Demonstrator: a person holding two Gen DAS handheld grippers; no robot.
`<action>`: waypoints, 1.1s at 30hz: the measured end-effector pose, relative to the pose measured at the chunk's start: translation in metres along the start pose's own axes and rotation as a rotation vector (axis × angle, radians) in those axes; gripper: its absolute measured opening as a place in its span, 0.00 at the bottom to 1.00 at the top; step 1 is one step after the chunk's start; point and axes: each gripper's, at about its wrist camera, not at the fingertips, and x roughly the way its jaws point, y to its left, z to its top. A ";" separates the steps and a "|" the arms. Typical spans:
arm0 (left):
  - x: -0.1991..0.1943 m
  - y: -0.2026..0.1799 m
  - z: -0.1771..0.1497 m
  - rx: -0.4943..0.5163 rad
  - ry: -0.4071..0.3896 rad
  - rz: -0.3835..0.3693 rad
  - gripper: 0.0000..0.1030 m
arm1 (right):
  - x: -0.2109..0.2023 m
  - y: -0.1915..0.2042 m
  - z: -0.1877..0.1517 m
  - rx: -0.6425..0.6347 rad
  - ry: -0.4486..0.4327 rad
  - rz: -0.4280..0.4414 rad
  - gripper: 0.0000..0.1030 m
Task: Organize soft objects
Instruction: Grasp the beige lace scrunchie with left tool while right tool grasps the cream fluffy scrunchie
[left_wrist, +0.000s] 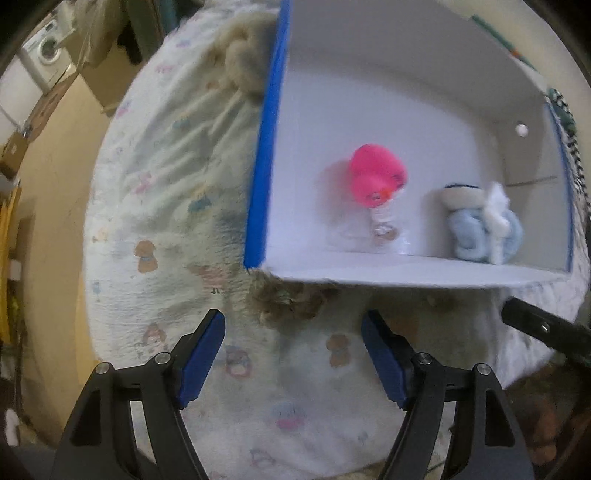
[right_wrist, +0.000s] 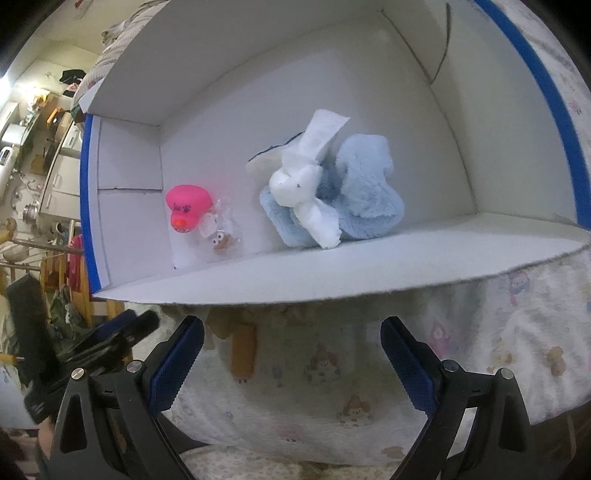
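A white box (left_wrist: 369, 110) with blue-taped edges lies on its side on a printed blanket; it also shows in the right wrist view (right_wrist: 332, 273). Inside it sit a pink rubber duck (left_wrist: 376, 177) (right_wrist: 186, 208), a small clear bag with a brown toy (left_wrist: 386, 229) (right_wrist: 223, 236), and a light blue plush with a white tag (left_wrist: 480, 221) (right_wrist: 332, 192). A brown furry toy (left_wrist: 288, 302) lies under the box's front edge, just beyond my open, empty left gripper (left_wrist: 293, 358). My right gripper (right_wrist: 291, 365) is open and empty below the box's front edge.
The blanket (left_wrist: 166, 184) covers a rounded mound. A beige plush (left_wrist: 240, 62) lies beside the box's left wall. The other gripper's black tip (left_wrist: 535, 325) shows at right; in the right wrist view the left gripper (right_wrist: 110, 336) is at left. Cluttered shelves stand far left.
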 end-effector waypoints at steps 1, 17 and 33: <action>0.006 0.001 0.001 -0.010 0.003 -0.007 0.72 | 0.003 0.000 0.001 -0.006 0.001 -0.010 1.00; 0.044 -0.007 0.008 0.006 0.025 0.001 0.16 | 0.062 0.025 0.014 -0.149 0.019 -0.176 0.76; 0.011 -0.017 -0.002 0.043 -0.003 0.003 0.09 | 0.051 0.054 0.003 -0.260 -0.003 -0.164 0.22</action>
